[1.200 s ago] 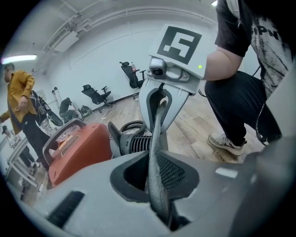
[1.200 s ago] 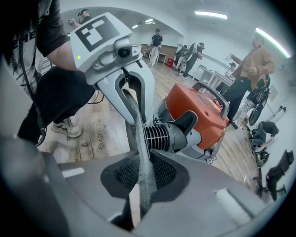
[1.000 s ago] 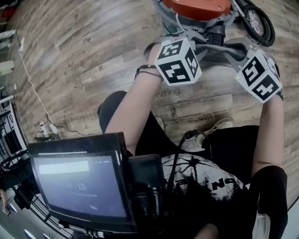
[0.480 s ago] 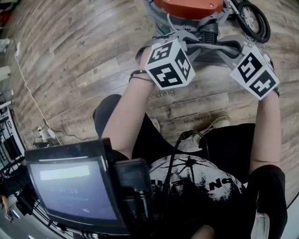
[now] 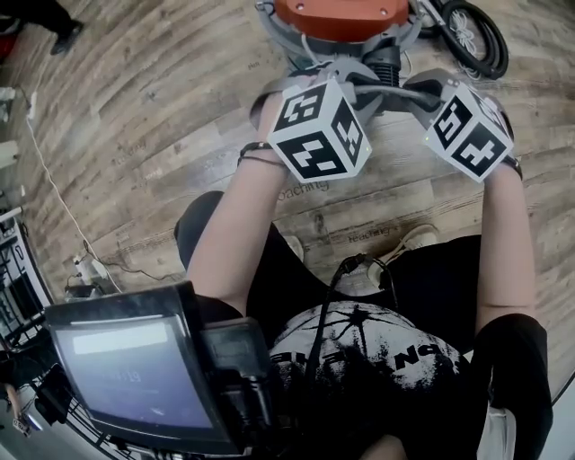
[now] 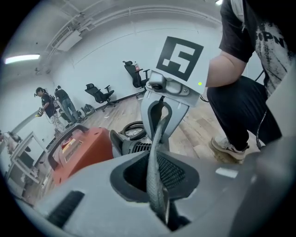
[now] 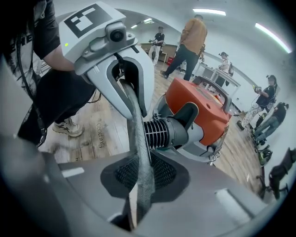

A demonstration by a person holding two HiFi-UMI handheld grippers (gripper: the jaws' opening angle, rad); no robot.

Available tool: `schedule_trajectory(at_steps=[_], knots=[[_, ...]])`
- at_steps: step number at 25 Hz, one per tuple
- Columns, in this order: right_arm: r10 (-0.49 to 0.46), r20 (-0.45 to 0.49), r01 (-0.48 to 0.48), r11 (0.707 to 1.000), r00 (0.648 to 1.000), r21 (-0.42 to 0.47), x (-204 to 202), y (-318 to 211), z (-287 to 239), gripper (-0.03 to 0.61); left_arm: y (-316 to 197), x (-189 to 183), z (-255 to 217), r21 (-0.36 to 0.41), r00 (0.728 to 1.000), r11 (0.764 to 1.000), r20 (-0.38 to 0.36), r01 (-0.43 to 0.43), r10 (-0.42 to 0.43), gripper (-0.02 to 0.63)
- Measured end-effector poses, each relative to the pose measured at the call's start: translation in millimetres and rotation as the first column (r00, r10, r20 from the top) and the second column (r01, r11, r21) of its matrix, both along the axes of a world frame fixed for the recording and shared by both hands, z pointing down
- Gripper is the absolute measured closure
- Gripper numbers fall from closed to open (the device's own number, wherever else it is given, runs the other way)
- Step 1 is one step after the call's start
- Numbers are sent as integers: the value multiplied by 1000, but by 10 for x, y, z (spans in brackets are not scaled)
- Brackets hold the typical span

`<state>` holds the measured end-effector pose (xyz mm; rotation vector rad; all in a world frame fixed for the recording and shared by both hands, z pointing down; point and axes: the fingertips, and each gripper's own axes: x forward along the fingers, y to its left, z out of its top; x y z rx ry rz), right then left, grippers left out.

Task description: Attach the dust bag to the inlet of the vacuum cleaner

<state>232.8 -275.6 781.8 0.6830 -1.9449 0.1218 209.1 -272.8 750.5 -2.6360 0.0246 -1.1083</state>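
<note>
over by the orange vacuum cleaner (image 5: 341, 13) on the floor (image 5: 135, 135), left gripper (image 6: 159, 178) and right gripper (image 7: 138, 185) both have fingers pinching the grey dust bag (image 7: 137, 134), stretched between them close to it. doesn't look hooked onto the ribbed inlet (image 7: 165, 132) yet, so the attaching's all left imo.

My dust bag (image 7: 138, 152) grey, fuzzy, felt-like cloth, vacuum cleaner (image 7: 199, 109) smooth glossy orange plastic, floor (image 5: 162, 108) matt grained wood planks, my right tongs' pads (image 7: 164, 172) matt black dimpled rubber

Vacuum cleaner (image 5: 341, 16), maybe half, beyond edge.
</note>
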Motion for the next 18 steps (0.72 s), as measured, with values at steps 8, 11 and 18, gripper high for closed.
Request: schedule_trajectory(at_steps=[8, 11, 18], knots=[[-63, 21, 62, 998, 998, 23, -74, -32, -208, 531, -78, -127, 99, -110, 995, 992, -64, 67, -74, 574], [-89, 10, 89, 995, 996, 55, -166, -58, -274, 531, -120, -189, 205, -130, 994, 988, -56, 84, -92, 572], [-68, 28, 67, 997, 997, 49, -142, -49, -255, 532, -125, -165, 156, -84, 997, 995, -37, 58, -61, 569]])
